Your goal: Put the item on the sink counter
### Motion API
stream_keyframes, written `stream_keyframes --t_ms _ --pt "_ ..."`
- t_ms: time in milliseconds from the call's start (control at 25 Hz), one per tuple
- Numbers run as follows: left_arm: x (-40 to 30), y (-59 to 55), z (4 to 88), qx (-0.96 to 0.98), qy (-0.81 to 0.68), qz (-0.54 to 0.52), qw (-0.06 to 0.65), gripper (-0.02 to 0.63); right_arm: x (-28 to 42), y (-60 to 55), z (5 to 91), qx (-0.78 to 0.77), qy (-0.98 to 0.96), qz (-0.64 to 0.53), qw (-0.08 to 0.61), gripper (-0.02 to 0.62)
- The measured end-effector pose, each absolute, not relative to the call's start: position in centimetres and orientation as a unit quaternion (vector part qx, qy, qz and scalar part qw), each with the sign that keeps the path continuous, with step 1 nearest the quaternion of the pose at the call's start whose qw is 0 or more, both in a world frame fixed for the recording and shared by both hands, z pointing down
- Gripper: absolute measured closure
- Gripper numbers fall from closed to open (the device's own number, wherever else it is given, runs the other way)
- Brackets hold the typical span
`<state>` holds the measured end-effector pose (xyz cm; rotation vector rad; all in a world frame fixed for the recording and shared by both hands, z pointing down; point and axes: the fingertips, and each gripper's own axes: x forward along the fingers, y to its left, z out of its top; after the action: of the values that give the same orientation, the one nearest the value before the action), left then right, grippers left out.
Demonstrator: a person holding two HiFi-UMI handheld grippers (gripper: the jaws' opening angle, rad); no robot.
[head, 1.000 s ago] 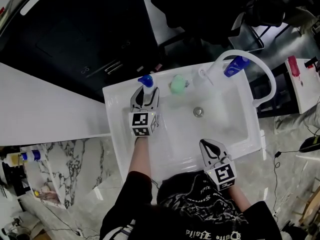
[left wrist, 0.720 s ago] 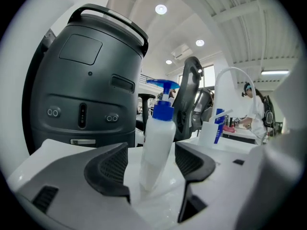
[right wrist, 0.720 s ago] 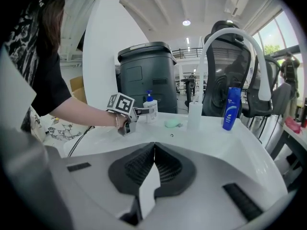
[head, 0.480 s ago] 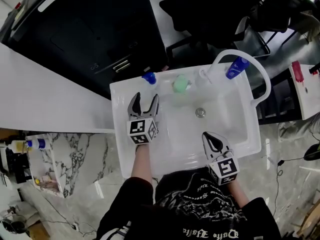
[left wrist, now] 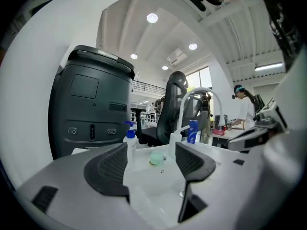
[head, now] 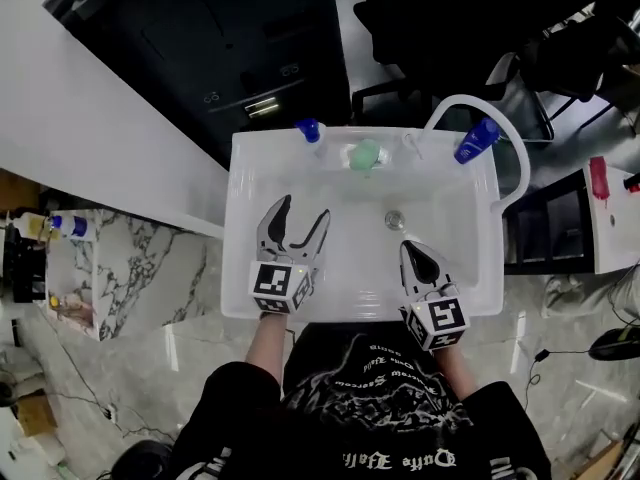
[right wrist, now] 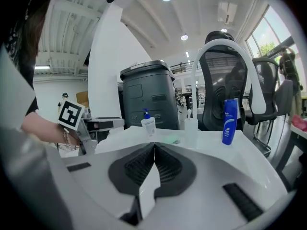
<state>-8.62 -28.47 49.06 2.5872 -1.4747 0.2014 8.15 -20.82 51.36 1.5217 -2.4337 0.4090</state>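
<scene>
A white pump bottle with a blue cap [head: 309, 130] [left wrist: 129, 137] [right wrist: 147, 124] stands upright on the back left corner of the white sink counter [head: 237, 268]. My left gripper [head: 303, 209] [left wrist: 151, 164] hangs over the left of the basin, well short of the bottle, open with nothing between its jaws. My right gripper [head: 409, 249] [right wrist: 154, 150] is shut and empty over the basin's front right. The left gripper's marker cube [right wrist: 72, 114] shows in the right gripper view.
A pale green round item [head: 364, 155] [left wrist: 156, 158] lies at the back of the sink. A clear dispenser [head: 412, 145] [right wrist: 191, 126], a blue bottle [head: 476, 140] [right wrist: 230, 121] and an arched white faucet [head: 520, 168] stand at the back right. A dark bin [left wrist: 91, 109] is behind.
My left gripper let go of the pump bottle, opened wide and drew back towards the front of the sink. The bottle stays on the counter corner. The right gripper kept its place.
</scene>
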Motion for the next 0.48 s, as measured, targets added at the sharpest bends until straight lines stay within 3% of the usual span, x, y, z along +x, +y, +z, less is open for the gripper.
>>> stream_keyframes --t_ms 480 --pt "-5.5 -18.3 48.8 0.863 -0.492 0.065 0.091 0.316 7.6 -18.4 51.9 0.478 -0.86 0.13 0.127 0.596"
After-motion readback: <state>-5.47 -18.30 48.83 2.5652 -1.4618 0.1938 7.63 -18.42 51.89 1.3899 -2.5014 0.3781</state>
